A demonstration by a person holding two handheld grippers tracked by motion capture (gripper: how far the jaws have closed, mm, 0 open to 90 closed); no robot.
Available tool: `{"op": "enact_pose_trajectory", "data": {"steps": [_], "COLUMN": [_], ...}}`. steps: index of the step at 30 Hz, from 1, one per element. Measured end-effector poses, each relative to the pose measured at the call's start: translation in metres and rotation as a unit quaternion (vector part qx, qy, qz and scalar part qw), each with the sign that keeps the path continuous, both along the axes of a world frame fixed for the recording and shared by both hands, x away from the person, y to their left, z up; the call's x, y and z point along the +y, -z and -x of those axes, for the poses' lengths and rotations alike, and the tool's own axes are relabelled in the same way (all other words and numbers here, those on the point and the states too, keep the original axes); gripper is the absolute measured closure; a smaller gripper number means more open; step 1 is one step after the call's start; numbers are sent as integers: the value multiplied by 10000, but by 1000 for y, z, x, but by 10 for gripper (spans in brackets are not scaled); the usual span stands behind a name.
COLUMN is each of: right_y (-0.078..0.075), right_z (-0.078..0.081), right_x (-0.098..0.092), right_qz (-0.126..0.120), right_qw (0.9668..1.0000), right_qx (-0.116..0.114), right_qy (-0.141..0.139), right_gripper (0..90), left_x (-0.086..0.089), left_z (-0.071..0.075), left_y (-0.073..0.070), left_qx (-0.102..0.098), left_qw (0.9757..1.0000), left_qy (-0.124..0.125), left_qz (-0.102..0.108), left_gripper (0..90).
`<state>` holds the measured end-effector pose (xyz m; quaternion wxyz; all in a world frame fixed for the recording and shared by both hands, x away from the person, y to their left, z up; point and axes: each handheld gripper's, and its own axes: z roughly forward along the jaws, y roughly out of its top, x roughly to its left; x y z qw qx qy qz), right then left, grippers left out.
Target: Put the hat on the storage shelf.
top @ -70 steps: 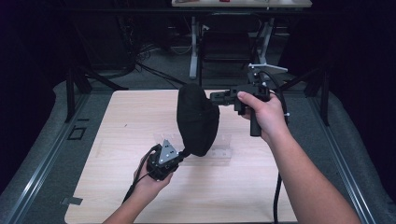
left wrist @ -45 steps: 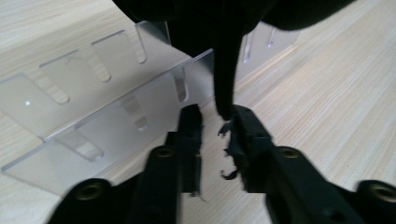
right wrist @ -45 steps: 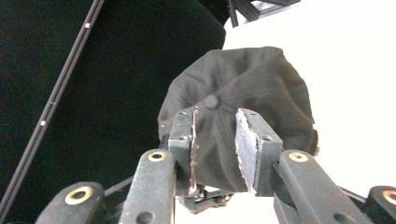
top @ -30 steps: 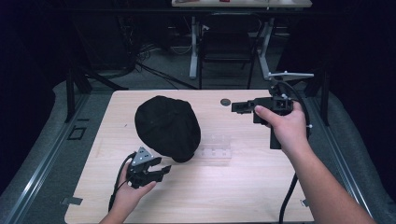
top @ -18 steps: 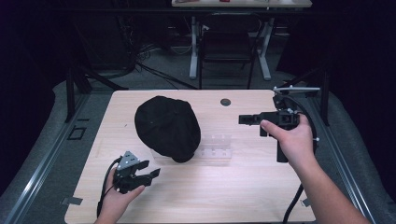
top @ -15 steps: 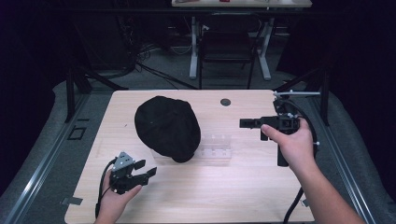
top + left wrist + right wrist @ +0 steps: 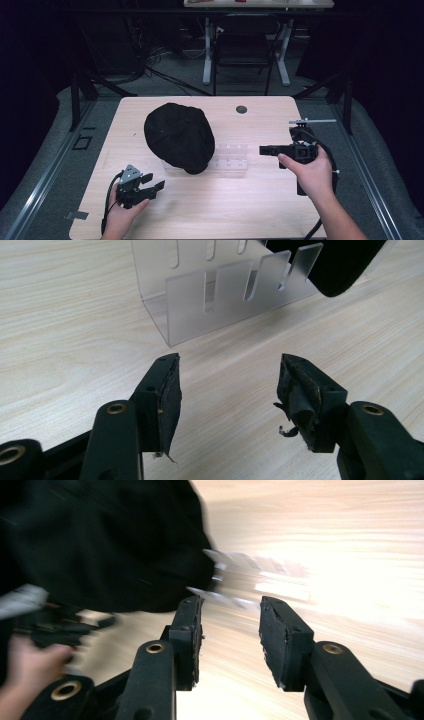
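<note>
A black cap (image 7: 179, 136) rests over the left end of a clear slotted acrylic stand (image 7: 231, 157) in the middle of the wooden table (image 7: 260, 210). My left gripper (image 7: 154, 184) sits low near the front left, pointing at the stand (image 7: 220, 305) and the cap's edge (image 7: 335, 265). It (image 7: 227, 362) is open, its jaws have just been opening, and nothing is between them. My right gripper (image 7: 263, 149) hovers right of the stand, aimed left. It (image 7: 230, 602) is open and empty, jaws just opening, facing the blurred cap (image 7: 100, 540).
A small dark round disc (image 7: 241, 109) lies near the table's far edge. Metal rails run along both sides of the table. A chair and desk legs (image 7: 245, 50) stand beyond the far edge. Bare wood lies in front of the stand.
The cap, earlier held up between both grippers, now lies on the stand. My left gripper has drawn back toward the front left. The right one has moved right and down.
</note>
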<state>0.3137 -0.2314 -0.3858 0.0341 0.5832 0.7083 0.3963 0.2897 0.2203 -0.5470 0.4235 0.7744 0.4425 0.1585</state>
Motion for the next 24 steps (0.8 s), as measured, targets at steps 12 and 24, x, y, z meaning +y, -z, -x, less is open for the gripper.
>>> {"op": "enact_pose_trajectory", "data": {"steps": [12, 24], "right_y": [36, 90], "right_z": [20, 38], "right_x": [2, -1], "right_qz": [229, 568], "right_qw": [9997, 9955], "right_qx": [-125, -743], "right_qy": [32, 169], "right_gripper": [575, 474], "left_x": [-1, -1], "left_z": [1, 0], "left_y": [3, 6], "left_qx": [-21, -2], "left_qw": [10000, 10000], "left_qy": [18, 34], "left_qz": [-16, -69], "left_gripper": [428, 426]}}
